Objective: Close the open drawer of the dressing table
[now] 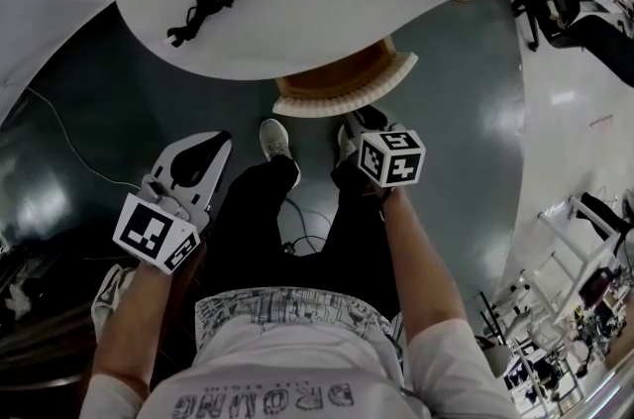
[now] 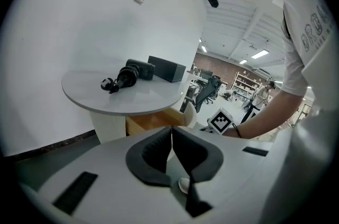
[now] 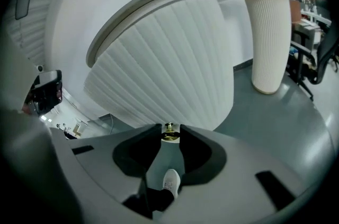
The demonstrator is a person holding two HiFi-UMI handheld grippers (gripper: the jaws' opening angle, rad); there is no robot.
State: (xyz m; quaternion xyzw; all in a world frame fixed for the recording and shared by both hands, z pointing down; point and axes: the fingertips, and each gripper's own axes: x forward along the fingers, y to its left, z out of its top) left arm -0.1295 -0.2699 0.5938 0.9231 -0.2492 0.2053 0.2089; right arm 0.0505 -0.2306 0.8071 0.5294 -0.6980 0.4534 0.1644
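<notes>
White short-slv tee [image 1: 297, 358] (dark lettering, sketchy print at hem), black trousers [image 1: 253, 229], white sneakers [image 1: 275, 140], thin dark band [image 2: 236, 131] on rt wrist.

Your right gripper [image 3: 169, 137] clamps its jaws on the drawer knob [image 3: 169, 130]; your left gripper [image 2: 171, 132], jaws together, hangs left of that knob.

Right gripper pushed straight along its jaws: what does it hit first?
The brass knob, which sits between the right gripper's jaw tips. Just behind it is probably the fluted drawer front.
</notes>
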